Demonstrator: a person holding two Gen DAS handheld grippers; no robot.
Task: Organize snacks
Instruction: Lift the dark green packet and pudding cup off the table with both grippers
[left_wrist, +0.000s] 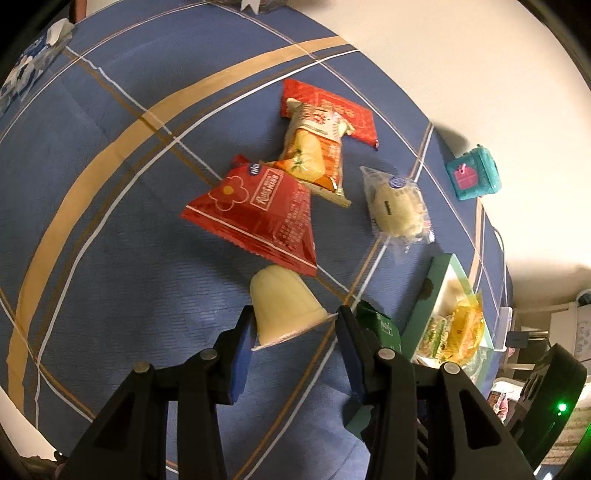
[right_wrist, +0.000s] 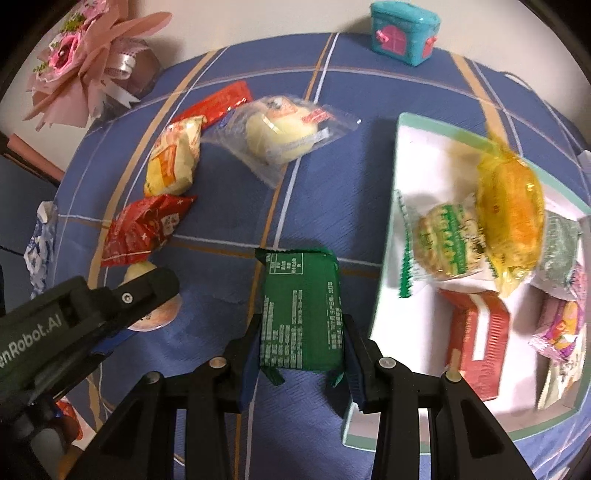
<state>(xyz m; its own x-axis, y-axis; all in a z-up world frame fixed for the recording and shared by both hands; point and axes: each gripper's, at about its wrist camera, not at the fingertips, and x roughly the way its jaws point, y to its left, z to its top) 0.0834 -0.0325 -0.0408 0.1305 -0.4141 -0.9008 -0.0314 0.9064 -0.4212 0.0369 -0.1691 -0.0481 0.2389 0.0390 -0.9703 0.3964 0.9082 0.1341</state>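
Observation:
My left gripper (left_wrist: 295, 326) is shut on a pale yellow jelly cup (left_wrist: 282, 306), its pads touching the cup's rim on both sides. My right gripper (right_wrist: 301, 341) is shut on a green snack packet (right_wrist: 301, 310) lying on the blue cloth. The mint-rimmed white box (right_wrist: 402, 155) sits right of the packet and holds several snacks, with a yellow-wrapped one (right_wrist: 511, 218) on top. Loose on the cloth are a red packet (left_wrist: 258, 214), an orange-and-white packet (left_wrist: 314, 155), a flat red packet (left_wrist: 332, 107) and a clear-wrapped bun (left_wrist: 397, 205).
A teal toy house (right_wrist: 404, 31) stands at the table's far edge. A pink bouquet (right_wrist: 85, 62) lies at the far left. A blue-and-white wrapper (left_wrist: 33, 62) lies at the left edge. The left gripper's body (right_wrist: 74, 321) sits left of the green packet.

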